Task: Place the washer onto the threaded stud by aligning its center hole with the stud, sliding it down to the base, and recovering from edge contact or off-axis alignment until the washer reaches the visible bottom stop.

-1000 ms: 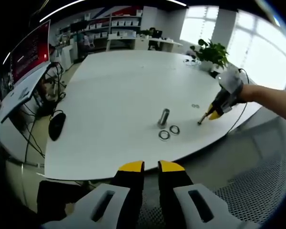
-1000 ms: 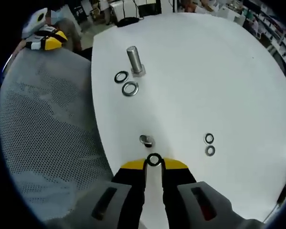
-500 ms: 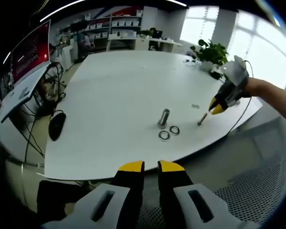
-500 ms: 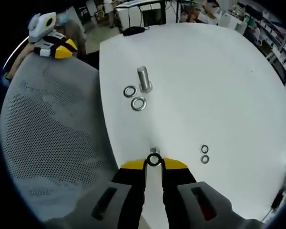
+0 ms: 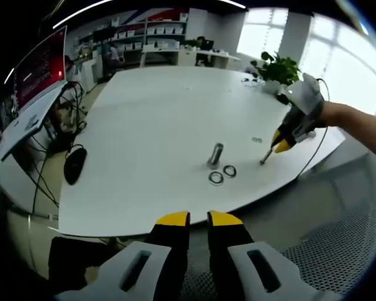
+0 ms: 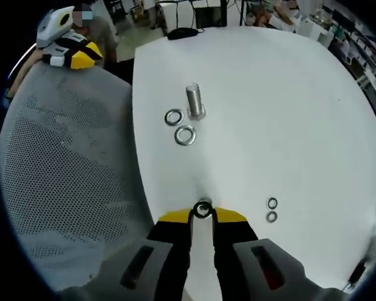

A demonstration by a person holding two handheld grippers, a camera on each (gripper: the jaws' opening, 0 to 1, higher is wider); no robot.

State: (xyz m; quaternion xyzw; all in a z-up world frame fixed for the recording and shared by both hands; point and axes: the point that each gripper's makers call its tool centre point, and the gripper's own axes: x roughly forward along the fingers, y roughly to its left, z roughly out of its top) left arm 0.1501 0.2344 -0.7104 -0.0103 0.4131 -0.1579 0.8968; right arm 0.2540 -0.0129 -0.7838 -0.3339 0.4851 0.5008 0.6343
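Observation:
My right gripper [image 6: 202, 214] is shut on a steel washer [image 6: 202, 211], held by its rim between the yellow tips. A short stud [image 6: 205, 202] stands on the white table [image 6: 282, 113] just beyond and below the washer. In the left gripper view the right gripper [image 5: 280, 145] hovers just above that short stud [image 5: 264, 158]. A taller threaded stud [image 5: 215, 153] [image 6: 195, 101] stands mid-table with two loose washers [image 5: 215, 178] [image 6: 185, 135] beside it. My left gripper [image 5: 198, 218] hangs off the table's near edge, its jaws a narrow slit apart with nothing between them.
Two small washers [image 6: 272, 203] [image 5: 257, 139] lie close to the short stud. A grey mesh chair [image 6: 62, 175] [image 5: 338, 251] sits along the table edge. A black mouse [image 5: 74, 164], cables and a monitor [image 5: 41, 66] are on a desk at the left, and a potted plant [image 5: 279, 69] stands at the far corner.
The right gripper rose, then settled back with the washer closer over the short stud. The left gripper has not moved.

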